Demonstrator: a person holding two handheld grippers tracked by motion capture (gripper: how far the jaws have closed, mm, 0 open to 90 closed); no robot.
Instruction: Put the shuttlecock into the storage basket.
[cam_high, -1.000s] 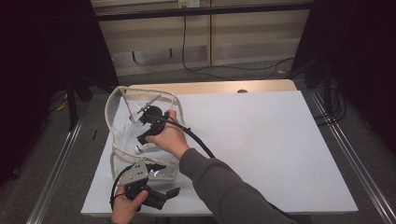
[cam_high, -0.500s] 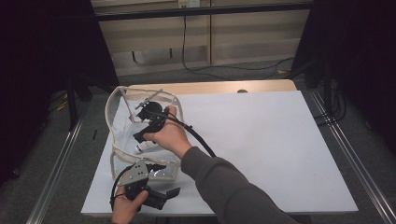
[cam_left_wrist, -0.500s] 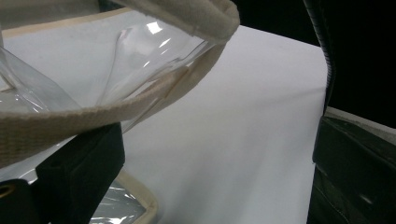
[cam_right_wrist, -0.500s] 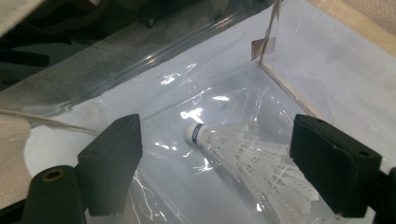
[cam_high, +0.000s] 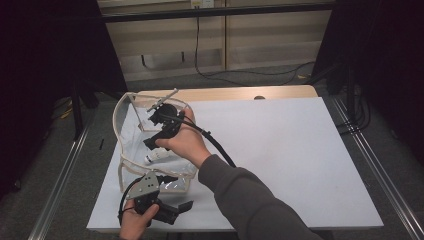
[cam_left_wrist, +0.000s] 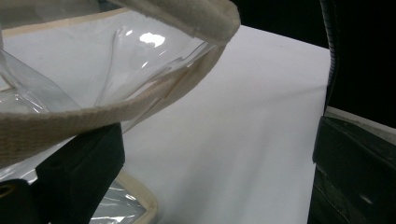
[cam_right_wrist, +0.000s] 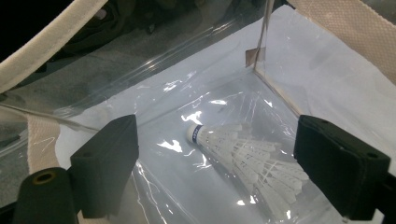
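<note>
The right tool (cam_high: 159, 131) is hanging over the open mouth of the clear bag (cam_high: 131, 127), its jaws standing wide and having just been opening further, with nothing between them. In the right gripper view the shuttlecock (cam_right_wrist: 243, 158) is lying on its side on the floor of the bag, below and between the two black jaws, apart from both; its cork end is pointing toward the bag's far wall and its feathers are fanning toward the camera. By my reading the shuttlecock has been let go inside the bag and the right tool is withdrawing. To do this well, the hand should be lifting straight up through the middle of the mouth, keeping the wide jaws off the cream webbing rim and the thin plastic walls, so the bag is not being dragged along and the shuttlecock is not being tipped out.

The left tool (cam_high: 167, 212) is sitting at the near edge of the bag. In the left gripper view its jaws are standing well apart, with the bag's cream strap (cam_left_wrist: 70, 122) running across the one nearest the bag; whether that jaw is pressing on the strap or only sitting behind it I cannot tell. It should be keeping that near rim steady against the white worktop (cam_high: 300, 165) while the other hand is clearing the bag.
</note>
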